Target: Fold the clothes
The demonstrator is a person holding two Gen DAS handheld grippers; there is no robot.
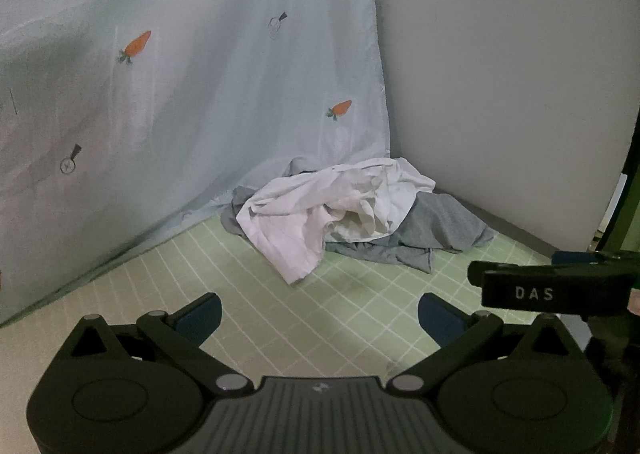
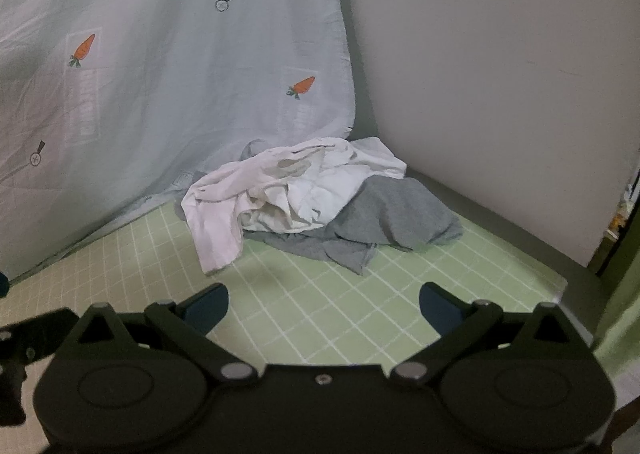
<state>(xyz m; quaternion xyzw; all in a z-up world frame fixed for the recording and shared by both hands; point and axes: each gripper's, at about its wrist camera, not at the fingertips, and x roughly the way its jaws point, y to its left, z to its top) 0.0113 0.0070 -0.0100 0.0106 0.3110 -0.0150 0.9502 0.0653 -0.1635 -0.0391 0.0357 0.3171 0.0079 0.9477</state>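
the left gripper (image 1: 320, 314) is wide open and holds nothing. its two blue fingers (image 1: 202, 316) stick out over a green mat (image 1: 248, 274) with white grid lines. the right gripper (image 2: 324, 308) is wide open too, with nothing between its fingers (image 2: 210, 306). in the left wrist view, a black part of the right gripper marked "das" shows at the right edge, just beside the left one.

the clothes lie in a pile at the far side of the mat, well apart from both grippers. a white garment (image 1: 320, 209) is crumpled on top. a grey garment (image 1: 432, 225) lies under it and spreads out to the right. a bit of the grey one also peeks out on the left of the white one.

behind the pile hangs a pale blue sheet (image 1: 200, 73) with little orange carrots (image 1: 138, 43) on it. its bottom edge touches the mat. to the right of the sheet is a plain white wall (image 1: 500, 93). the pile sits in the corner where the sheet and the wall meet.
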